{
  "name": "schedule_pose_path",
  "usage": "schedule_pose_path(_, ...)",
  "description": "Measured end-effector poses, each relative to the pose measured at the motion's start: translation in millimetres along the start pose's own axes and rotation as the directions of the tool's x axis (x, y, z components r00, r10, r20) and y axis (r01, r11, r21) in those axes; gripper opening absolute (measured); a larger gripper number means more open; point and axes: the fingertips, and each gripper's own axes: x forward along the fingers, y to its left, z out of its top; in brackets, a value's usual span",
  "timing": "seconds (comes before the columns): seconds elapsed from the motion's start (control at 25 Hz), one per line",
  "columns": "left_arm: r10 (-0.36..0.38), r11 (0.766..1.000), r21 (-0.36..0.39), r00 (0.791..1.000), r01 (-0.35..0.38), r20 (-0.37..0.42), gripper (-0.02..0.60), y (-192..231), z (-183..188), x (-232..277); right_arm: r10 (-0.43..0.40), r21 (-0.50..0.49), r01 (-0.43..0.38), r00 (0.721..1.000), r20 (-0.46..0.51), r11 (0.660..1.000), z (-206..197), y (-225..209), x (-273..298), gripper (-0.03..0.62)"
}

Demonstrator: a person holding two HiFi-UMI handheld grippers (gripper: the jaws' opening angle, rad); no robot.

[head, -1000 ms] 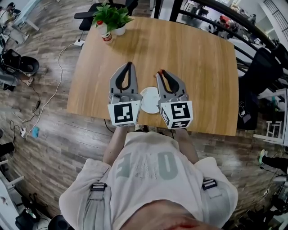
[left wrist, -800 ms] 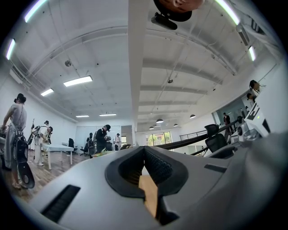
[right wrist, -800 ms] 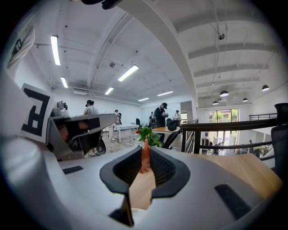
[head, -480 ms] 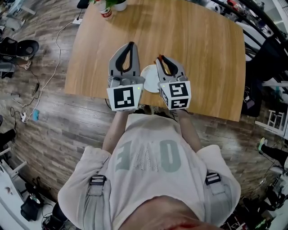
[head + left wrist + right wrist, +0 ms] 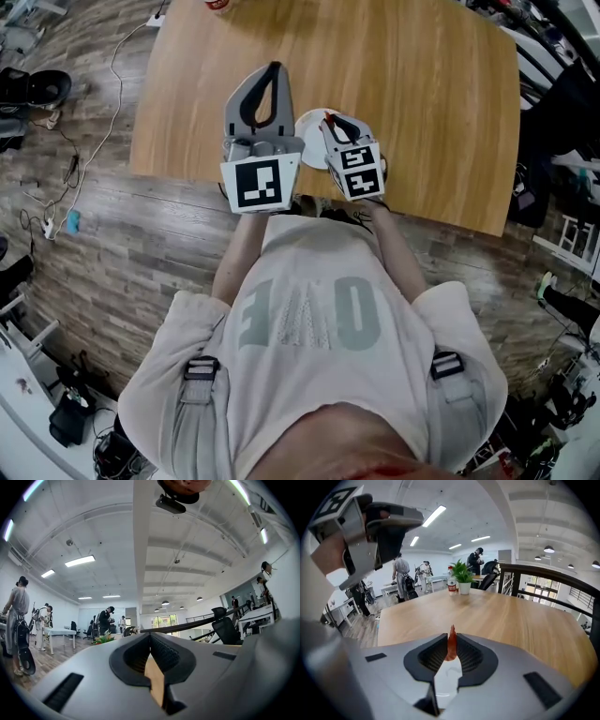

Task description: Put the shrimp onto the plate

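Note:
An orange shrimp (image 5: 451, 646) is pinched upright between the tips of my right gripper (image 5: 451, 638), which is shut on it. Seen from the head view, that right gripper (image 5: 330, 120) tilts down over the near right part of the small white plate (image 5: 308, 129), with the shrimp (image 5: 327, 117) at its tips. Between the jaws, the plate (image 5: 447, 679) shows white just below. My left gripper (image 5: 273, 69) stays level beside the plate's left, its tips together with nothing in them. Through the left gripper (image 5: 150, 637) only a strip of table shows.
The wooden table (image 5: 422, 94) stretches far beyond the plate. A potted plant (image 5: 462, 577) and a red can (image 5: 451, 586) stand at its far edge. The left gripper's body (image 5: 379, 524) hangs at the upper left of the right gripper view. Cables (image 5: 70, 169) lie on the floor at left.
My right gripper has sunk and tipped downward over the plate, still holding the shrimp. The left gripper has kept its place. The head camera has shifted, so the table sits higher in view.

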Motion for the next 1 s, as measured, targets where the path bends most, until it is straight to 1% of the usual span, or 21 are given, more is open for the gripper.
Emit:
schedule_pose_path(0.08,0.001,1.0,-0.002,1.0,-0.001,0.001,0.009,-1,0,0,0.015,0.0,-0.015,0.998,-0.059,1.0,-17,3,7,0.064)
schedule_pose_path(0.2,0.006,1.0,-0.005,1.0,-0.006,-0.005,0.009,0,-2,-1,0.021,0.002,-0.021,0.992,-0.123,1.0,-38,5,16,0.064)
schedule_pose_path(0.4,0.009,1.0,-0.008,1.0,-0.009,-0.004,0.009,-1,-4,1,0.048,0.009,-0.048,0.972,-0.23,0.999,-64,12,24,0.064)
schedule_pose_path(0.64,0.01,1.0,-0.007,1.0,-0.01,-0.007,0.009,-3,-4,5,0.049,0.0,-0.051,0.96,-0.275,0.999,-79,8,25,0.064)
schedule_pose_path(0.8,0.004,1.0,-0.005,1.0,-0.004,-0.009,0.009,-1,-7,4,0.047,-0.003,-0.05,0.956,-0.29,0.999,-81,11,29,0.064)
schedule_pose_path(1.0,0.005,1.0,-0.009,1.0,-0.005,-0.008,0.009,-1,-7,3,0.04,-0.028,-0.051,0.951,-0.306,0.998,-80,12,31,0.064)
